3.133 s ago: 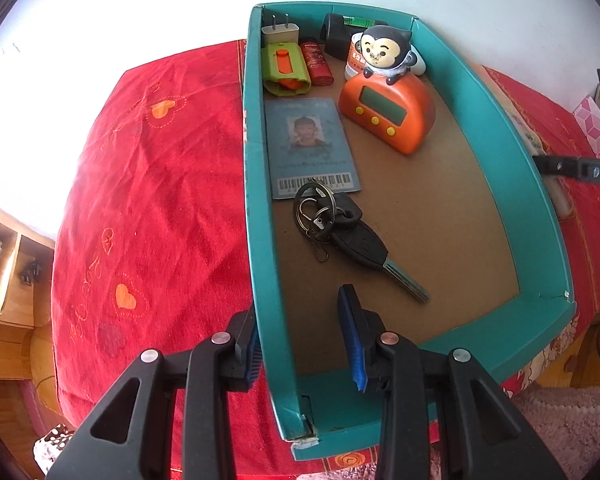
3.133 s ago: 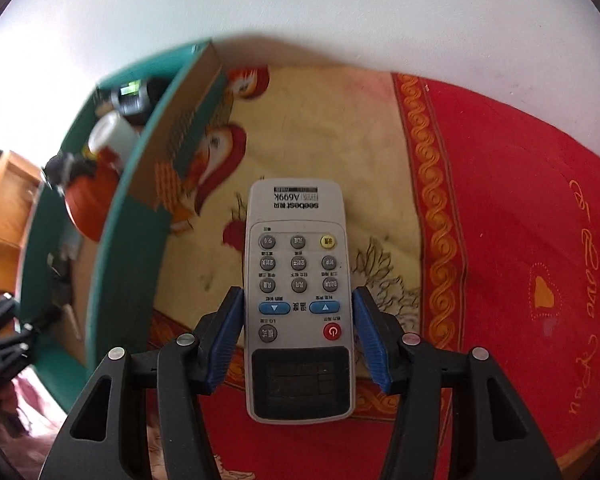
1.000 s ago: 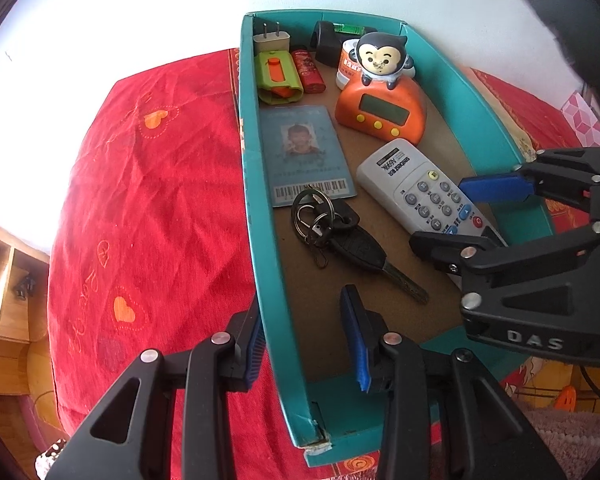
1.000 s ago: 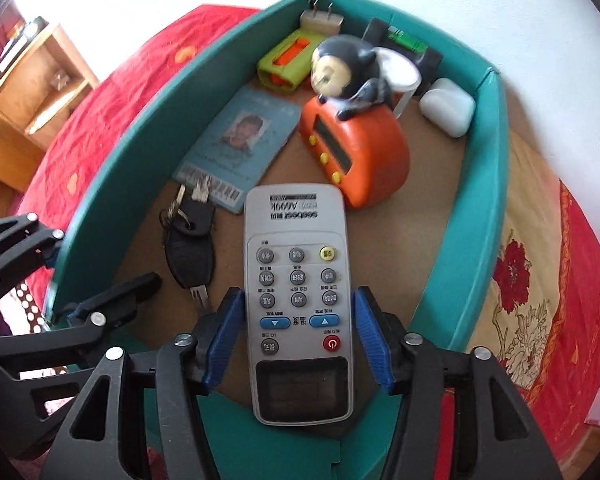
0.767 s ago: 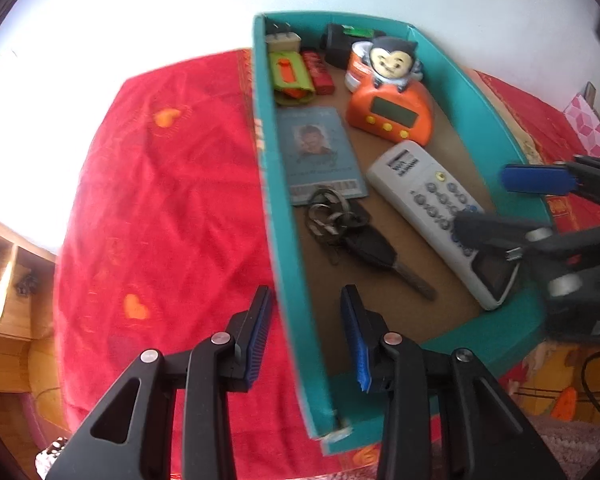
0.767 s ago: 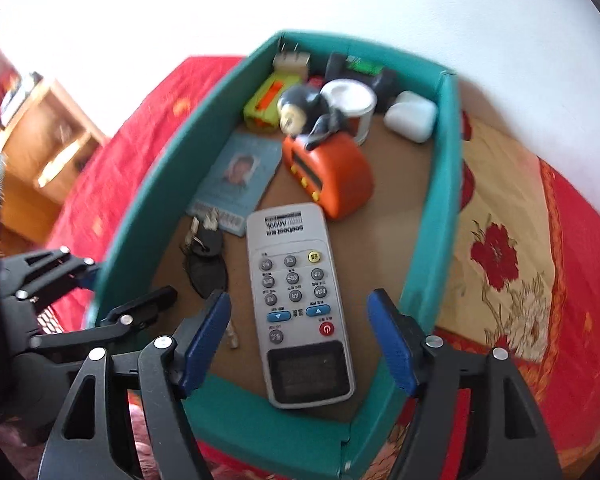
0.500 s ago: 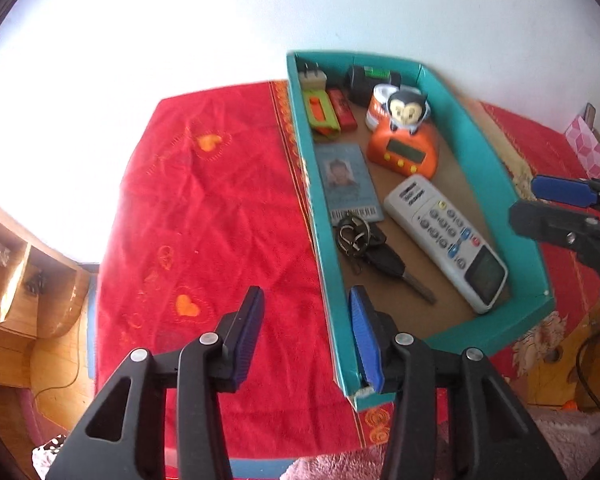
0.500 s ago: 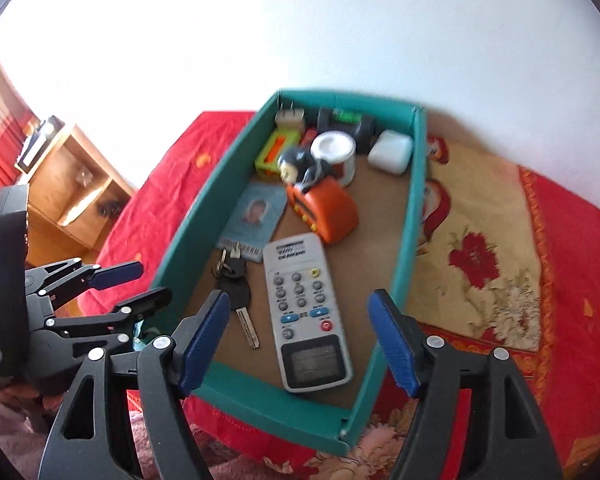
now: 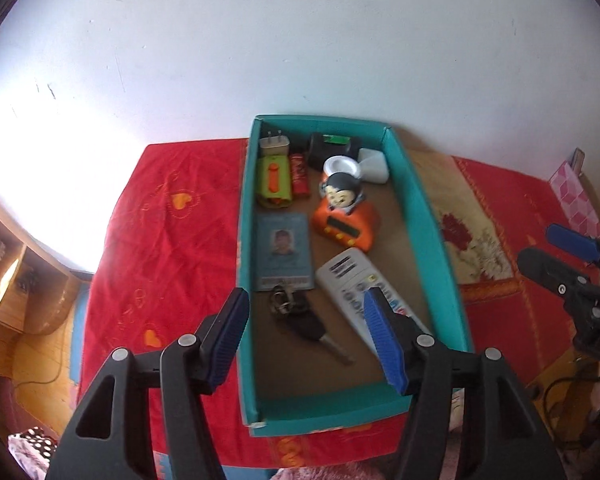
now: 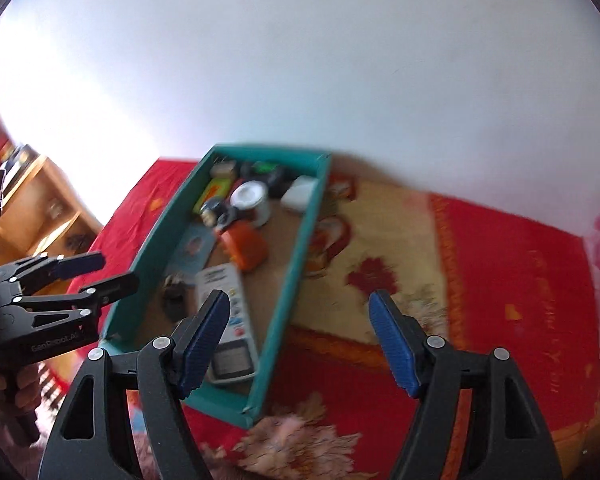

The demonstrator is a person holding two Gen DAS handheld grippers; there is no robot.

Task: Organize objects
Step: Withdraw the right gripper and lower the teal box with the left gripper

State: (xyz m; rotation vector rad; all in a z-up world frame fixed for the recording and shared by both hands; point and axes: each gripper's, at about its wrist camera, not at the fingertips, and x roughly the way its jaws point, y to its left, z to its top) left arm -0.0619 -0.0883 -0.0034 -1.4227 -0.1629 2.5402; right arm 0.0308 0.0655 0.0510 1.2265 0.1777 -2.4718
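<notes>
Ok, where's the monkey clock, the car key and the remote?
monkey clock (image 9: 342, 227): left wrist view, on its orange front by the screen.
car key (image 9: 310, 325): left wrist view, on its black head.
remote (image 9: 346, 270): left wrist view, on its grey top end.

box (image 9: 432, 240): matt teal card, brown cardboard floor
cloth (image 9: 160, 240): red, woven, creased
remote (image 9: 364, 292): smooth grey plastic
clock (image 9: 346, 222): glossy orange plastic
cabinet (image 9: 4, 280): wood

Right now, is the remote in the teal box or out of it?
In: the remote lies flat on the teal box floor beside the keys, no tool touching it.
</notes>
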